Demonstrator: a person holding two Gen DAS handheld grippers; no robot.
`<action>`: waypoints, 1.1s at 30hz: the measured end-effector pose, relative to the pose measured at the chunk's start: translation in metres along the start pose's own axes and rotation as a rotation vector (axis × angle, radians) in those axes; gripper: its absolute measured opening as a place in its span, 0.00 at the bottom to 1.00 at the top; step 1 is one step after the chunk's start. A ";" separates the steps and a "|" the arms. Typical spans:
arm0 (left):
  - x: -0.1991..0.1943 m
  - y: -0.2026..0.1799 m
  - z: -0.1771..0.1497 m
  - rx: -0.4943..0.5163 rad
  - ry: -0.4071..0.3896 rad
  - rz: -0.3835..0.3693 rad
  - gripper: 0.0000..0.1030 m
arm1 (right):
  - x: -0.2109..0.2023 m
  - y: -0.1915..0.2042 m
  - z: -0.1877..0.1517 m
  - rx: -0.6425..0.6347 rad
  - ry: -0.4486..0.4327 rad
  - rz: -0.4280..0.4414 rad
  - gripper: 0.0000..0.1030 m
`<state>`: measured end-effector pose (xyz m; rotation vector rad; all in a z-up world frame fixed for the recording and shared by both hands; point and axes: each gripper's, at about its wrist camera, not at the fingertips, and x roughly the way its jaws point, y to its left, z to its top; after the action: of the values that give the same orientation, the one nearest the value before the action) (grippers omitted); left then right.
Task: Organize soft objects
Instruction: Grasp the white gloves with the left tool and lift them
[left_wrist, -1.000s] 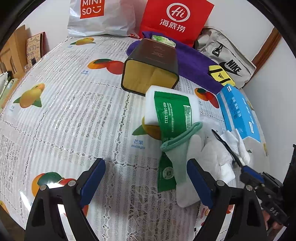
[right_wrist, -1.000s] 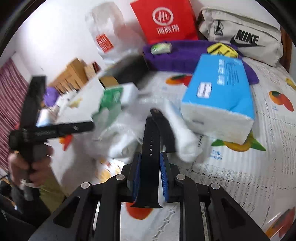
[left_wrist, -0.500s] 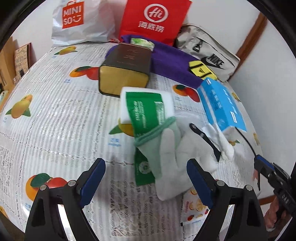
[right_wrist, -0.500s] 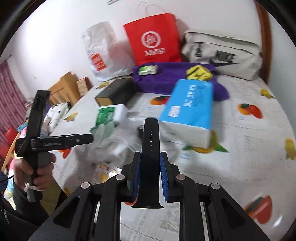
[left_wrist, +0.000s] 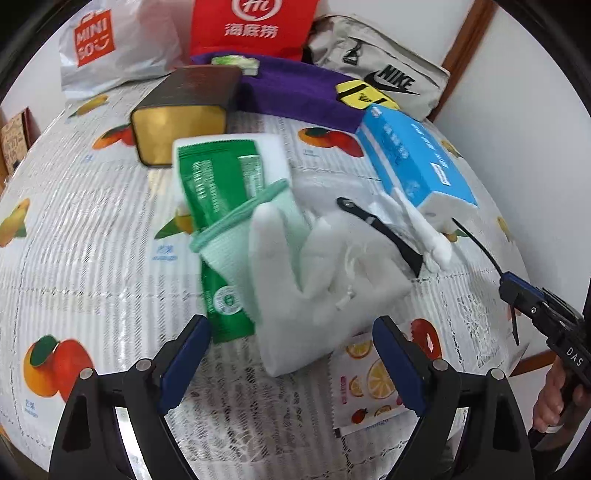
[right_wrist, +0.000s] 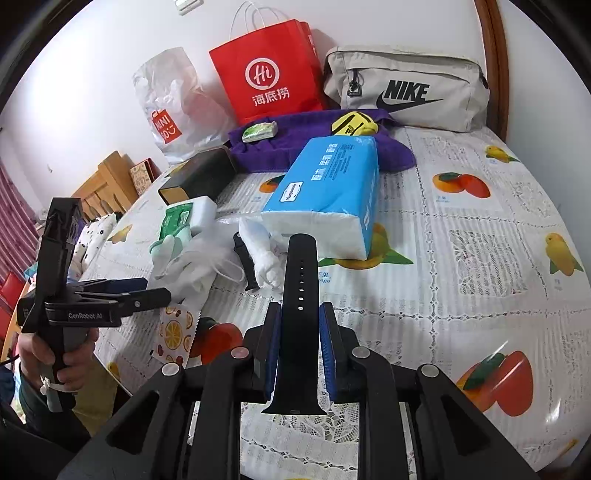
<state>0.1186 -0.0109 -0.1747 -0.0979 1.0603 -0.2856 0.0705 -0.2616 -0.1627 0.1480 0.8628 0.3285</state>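
Observation:
My right gripper (right_wrist: 298, 347) is shut on a black watch strap (right_wrist: 300, 295) and holds it above the table. It also shows at the right in the left wrist view (left_wrist: 517, 291). My left gripper (left_wrist: 291, 354) is open and empty, just in front of a white glove with a green cuff (left_wrist: 314, 273). The glove lies on a green-and-white pack (left_wrist: 218, 173). A second black strap piece (left_wrist: 384, 232) lies on the white cloths beside a blue tissue pack (left_wrist: 413, 162). The glove (right_wrist: 173, 254) and tissue pack (right_wrist: 332, 184) also show in the right wrist view.
A dark box with a gold end (left_wrist: 184, 107), a purple towel (left_wrist: 303, 92), a red bag (right_wrist: 269, 70), a white Miniso bag (left_wrist: 110, 44) and a Nike pouch (right_wrist: 406, 88) stand at the back. A fruit-print sachet (left_wrist: 369, 384) lies near my left gripper.
My right gripper has drawn back and up from the pile with the strap in it. My left gripper has moved forward and right, closer to the glove.

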 end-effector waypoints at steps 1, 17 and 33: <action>0.000 -0.002 0.000 0.010 -0.010 0.003 0.86 | 0.001 0.001 0.000 -0.002 0.002 0.000 0.20; -0.030 0.020 0.004 0.015 -0.096 0.039 0.21 | 0.018 -0.004 -0.006 0.008 0.033 -0.051 0.20; -0.009 0.041 0.004 -0.042 -0.082 0.062 0.47 | 0.053 0.004 -0.005 -0.034 0.076 -0.129 0.21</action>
<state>0.1258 0.0309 -0.1744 -0.1135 0.9861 -0.2012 0.0977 -0.2399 -0.2029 0.0485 0.9367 0.2292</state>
